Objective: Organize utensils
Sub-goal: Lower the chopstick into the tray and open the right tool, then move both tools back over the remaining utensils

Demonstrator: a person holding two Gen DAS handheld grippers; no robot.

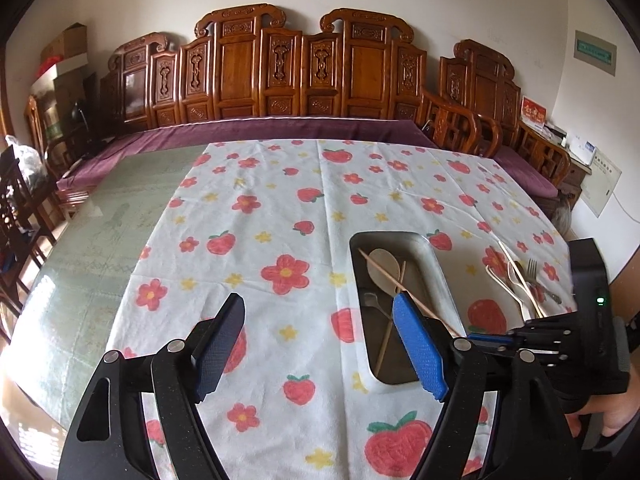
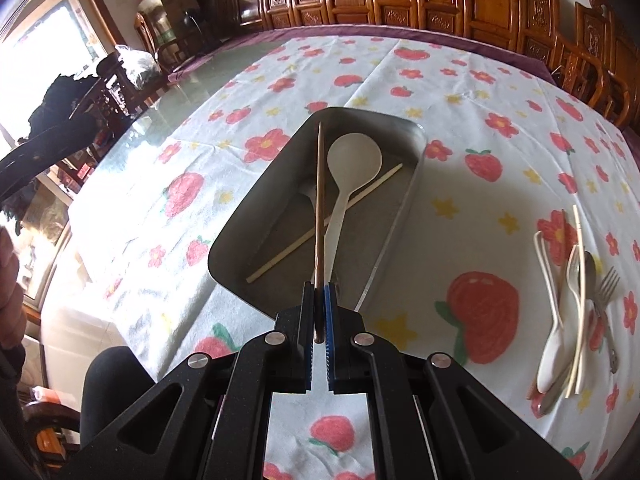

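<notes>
A metal tray (image 2: pixel 404 208) sits on the flowered tablecloth (image 2: pixel 480 92); it holds a white spoon (image 2: pixel 352 160), a pale chopstick (image 2: pixel 360 196) and a metal spoon (image 1: pixel 374 302). My right gripper (image 2: pixel 319 292) is shut on a brown chopstick (image 2: pixel 319 200) held over the tray, pointing away. My left gripper (image 1: pixel 320 344) is open and empty above the cloth, left of the tray (image 1: pixel 432 252). A pile of loose utensils (image 2: pixel 576 300) with forks, spoons and chopsticks lies right of the tray; it also shows in the left wrist view (image 1: pixel 520 280).
A carved wooden bench (image 1: pixel 280 80) with a purple cushion runs along the far table edge. Bare green glass tabletop (image 1: pixel 100 224) lies left of the cloth. Dark chairs (image 2: pixel 100 92) stand at the left.
</notes>
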